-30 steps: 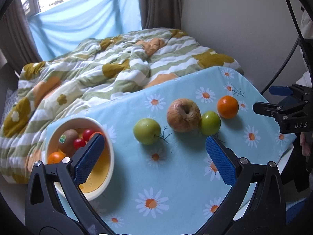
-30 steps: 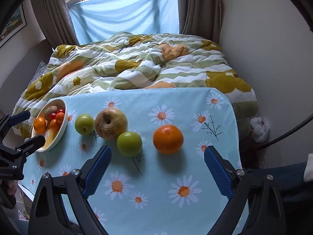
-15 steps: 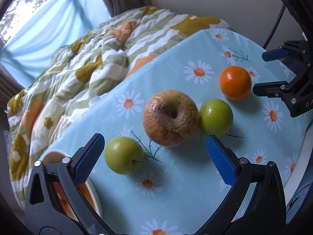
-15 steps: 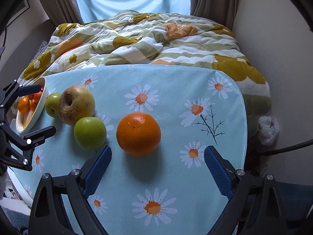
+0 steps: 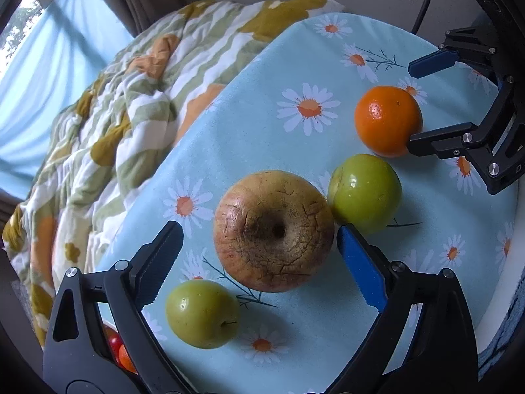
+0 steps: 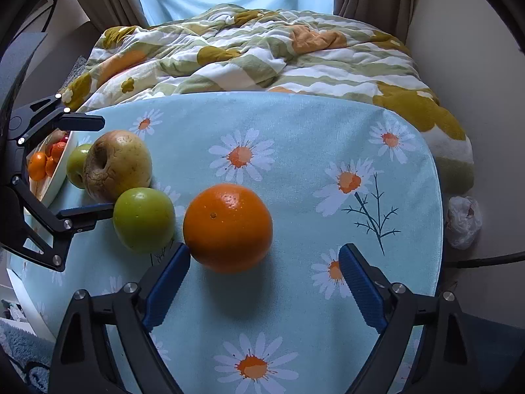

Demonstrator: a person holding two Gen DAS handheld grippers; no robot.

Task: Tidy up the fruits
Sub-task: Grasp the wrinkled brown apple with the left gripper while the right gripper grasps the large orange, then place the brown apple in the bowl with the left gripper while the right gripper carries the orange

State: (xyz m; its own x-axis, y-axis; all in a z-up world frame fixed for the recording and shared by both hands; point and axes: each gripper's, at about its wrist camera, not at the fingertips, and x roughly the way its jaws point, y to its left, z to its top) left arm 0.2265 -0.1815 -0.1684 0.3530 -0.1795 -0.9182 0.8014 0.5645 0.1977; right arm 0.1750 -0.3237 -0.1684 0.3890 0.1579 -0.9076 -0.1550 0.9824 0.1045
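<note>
left gripper (image 5: 259, 246): jaws wide, straddling the big apple (image 5: 274, 229); pads clear of it
right gripper (image 6: 264, 274): jaws spread and just been narrowing; orange (image 6: 228, 226) just ahead of the tips, not pinched
green apples: one (image 5: 364, 193) touching the big apple, beside the orange; other (image 5: 201, 313) near the left finger
bowl (image 6: 57, 177): table's left edge, small fruit inside
table (image 6: 295, 138): daisy cloth
</note>
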